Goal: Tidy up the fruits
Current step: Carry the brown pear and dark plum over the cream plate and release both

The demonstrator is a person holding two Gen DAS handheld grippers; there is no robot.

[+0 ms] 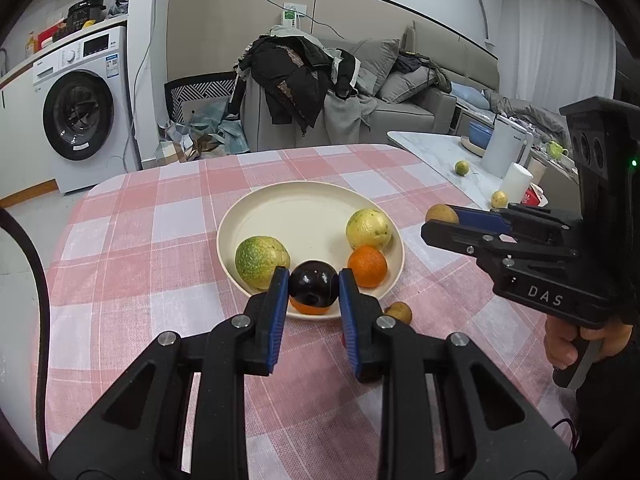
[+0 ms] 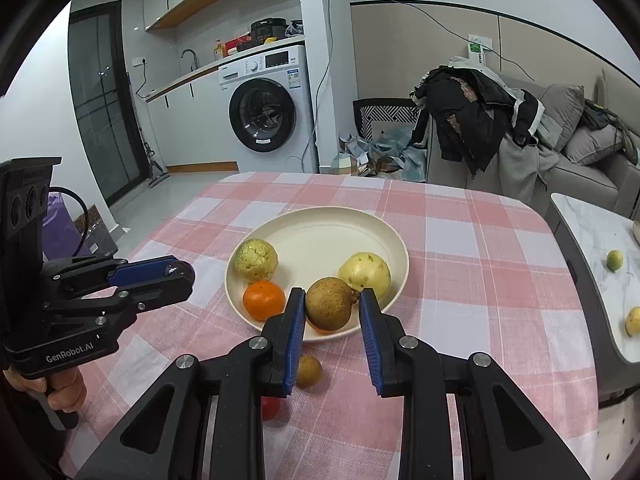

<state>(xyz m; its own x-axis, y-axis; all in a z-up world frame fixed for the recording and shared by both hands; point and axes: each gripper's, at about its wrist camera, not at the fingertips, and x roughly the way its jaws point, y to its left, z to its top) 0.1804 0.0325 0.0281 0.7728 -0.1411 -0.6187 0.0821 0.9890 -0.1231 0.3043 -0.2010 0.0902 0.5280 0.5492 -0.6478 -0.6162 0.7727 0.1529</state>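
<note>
A cream plate (image 1: 304, 216) (image 2: 336, 236) sits on the pink checked tablecloth. On it lie a green-yellow fruit (image 1: 261, 256) (image 2: 255, 260), a pale yellow fruit (image 1: 368, 229) (image 2: 366, 274) and an orange (image 1: 367, 266) (image 2: 264, 300). My left gripper (image 1: 313, 286) is shut on a dark plum (image 1: 312, 288) above the plate's near rim, over a second orange (image 1: 310, 309). My right gripper (image 2: 331, 308) is shut on a brown fruit (image 2: 330, 303) (image 1: 440, 214) above the plate's near edge. It shows from the side in the left wrist view (image 1: 444, 220).
A small brown fruit (image 1: 400, 312) (image 2: 308, 370) and a red fruit (image 2: 270, 408) lie on the cloth near the plate. A marble side table (image 1: 440, 156) at right holds a kettle (image 1: 506, 148), a white cup (image 1: 517, 182) and small fruits. A sofa and a washing machine stand behind.
</note>
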